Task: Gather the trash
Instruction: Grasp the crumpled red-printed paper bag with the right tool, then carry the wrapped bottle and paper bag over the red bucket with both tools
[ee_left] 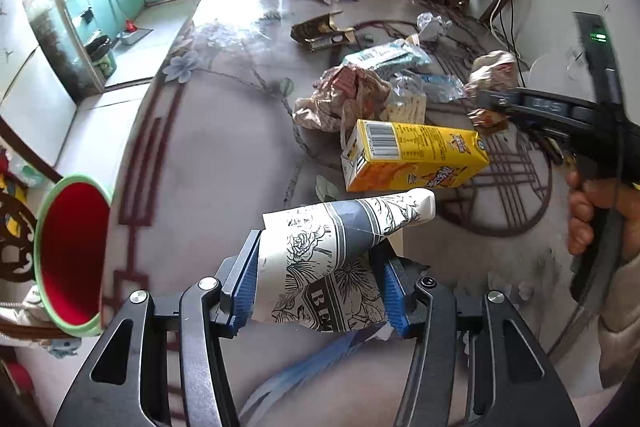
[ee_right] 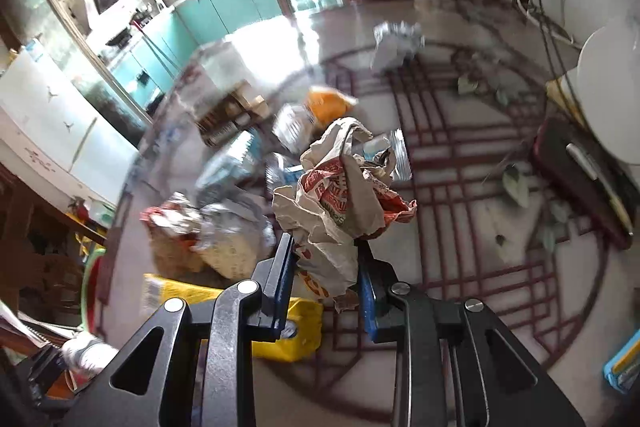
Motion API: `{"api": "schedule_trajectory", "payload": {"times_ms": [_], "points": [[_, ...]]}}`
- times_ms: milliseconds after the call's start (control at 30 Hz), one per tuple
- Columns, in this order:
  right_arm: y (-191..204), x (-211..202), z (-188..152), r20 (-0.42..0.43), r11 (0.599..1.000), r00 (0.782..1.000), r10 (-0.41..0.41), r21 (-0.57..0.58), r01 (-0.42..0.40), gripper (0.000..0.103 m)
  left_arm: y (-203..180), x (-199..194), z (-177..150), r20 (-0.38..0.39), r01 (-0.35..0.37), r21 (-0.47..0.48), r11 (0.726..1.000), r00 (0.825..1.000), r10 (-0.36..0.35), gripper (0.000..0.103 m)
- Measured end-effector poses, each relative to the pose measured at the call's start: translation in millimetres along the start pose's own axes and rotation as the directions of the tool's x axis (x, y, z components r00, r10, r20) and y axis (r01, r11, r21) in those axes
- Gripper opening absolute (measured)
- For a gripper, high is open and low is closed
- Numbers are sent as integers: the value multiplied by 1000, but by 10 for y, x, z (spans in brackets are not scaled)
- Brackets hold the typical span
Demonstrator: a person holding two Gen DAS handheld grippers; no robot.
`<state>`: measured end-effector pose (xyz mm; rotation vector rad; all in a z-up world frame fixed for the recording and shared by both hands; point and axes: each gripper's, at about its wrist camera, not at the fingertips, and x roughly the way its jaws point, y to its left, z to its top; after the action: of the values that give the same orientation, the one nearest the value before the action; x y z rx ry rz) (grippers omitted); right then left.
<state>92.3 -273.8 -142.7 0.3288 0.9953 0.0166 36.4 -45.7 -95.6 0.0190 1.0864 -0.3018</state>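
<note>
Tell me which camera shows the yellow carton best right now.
Left wrist view: the yellow carton lies whole and sharp on the table, barcode end visible, just beyond the printed paper cup in the left tool. Right wrist view shows only blurred parts of it behind the right tool.

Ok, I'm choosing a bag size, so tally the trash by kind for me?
Cardboard boxes: 2 (yellow carton, dark opened box)
Crumpled paper: 3 (printed cup, paper bag, paper wad)
Plastic or foil wrappers: 3 (teal packet, foil wad, clear wrapper)
Total: 8 in view; the pile may hide more.
</note>
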Motion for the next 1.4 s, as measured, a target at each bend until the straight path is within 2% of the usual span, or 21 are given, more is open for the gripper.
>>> {"api": "schedule_trajectory", "payload": {"times_ms": [233, 500, 800, 1400], "points": [[227, -509, -54, 72, 997, 997, -1, -78, 6, 26, 55, -151, -43, 32, -2, -20, 1000, 999, 2, 52], [443, -803, -220, 91, 990, 996, 3, -140, 10, 26, 108, -255, -116, 52, 9, -26, 1000, 999, -7, 52], [690, -928, -408, 86, 980, 996, 33, -201, -15, 26, 157, -338, -167, 71, 15, -39, 999, 997, -12, 52], [1264, -963, -552, 65, 948, 993, 103, -309, -79, 26, 426, -438, -328, 82, -4, -96, 995, 997, 12, 52]]}}
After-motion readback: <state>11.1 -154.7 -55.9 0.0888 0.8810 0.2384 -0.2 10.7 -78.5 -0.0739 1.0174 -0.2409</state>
